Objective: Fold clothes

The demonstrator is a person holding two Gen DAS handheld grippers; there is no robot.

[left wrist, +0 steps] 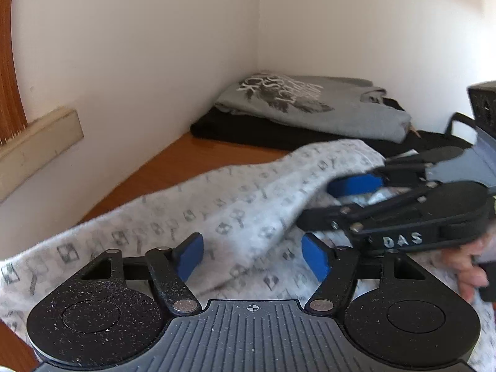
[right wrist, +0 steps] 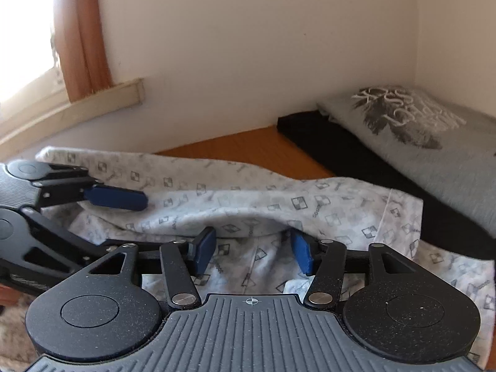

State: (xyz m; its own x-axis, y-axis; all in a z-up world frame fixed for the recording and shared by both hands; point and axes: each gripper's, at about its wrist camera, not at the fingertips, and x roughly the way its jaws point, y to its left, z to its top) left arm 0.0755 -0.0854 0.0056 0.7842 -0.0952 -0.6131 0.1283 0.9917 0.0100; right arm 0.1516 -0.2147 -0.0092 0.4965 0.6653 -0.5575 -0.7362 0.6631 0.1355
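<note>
A light grey garment (left wrist: 217, 204) printed with small squares lies rumpled across the wooden table (left wrist: 186, 161). My left gripper (left wrist: 252, 257) is open low over it, blue pads wide apart, cloth lying loose between and beyond them. My right gripper (left wrist: 316, 204) comes in from the right, and a raised fold of the garment drapes over its upper finger. In the right wrist view the garment (right wrist: 248, 198) has a fold edge covering the tips of my right gripper (right wrist: 252, 252), whose pads stand apart, not pressing. My left gripper (right wrist: 124, 220) enters from the left, its fingers either side of a fold.
A folded grey T-shirt (left wrist: 310, 102) with a print rests on a folded black garment (left wrist: 248, 130) in the far corner against white walls. A pale window ledge (left wrist: 37, 142) and orange curtain (right wrist: 83, 46) are at the left. A person's hand (left wrist: 468, 263) holds the right gripper.
</note>
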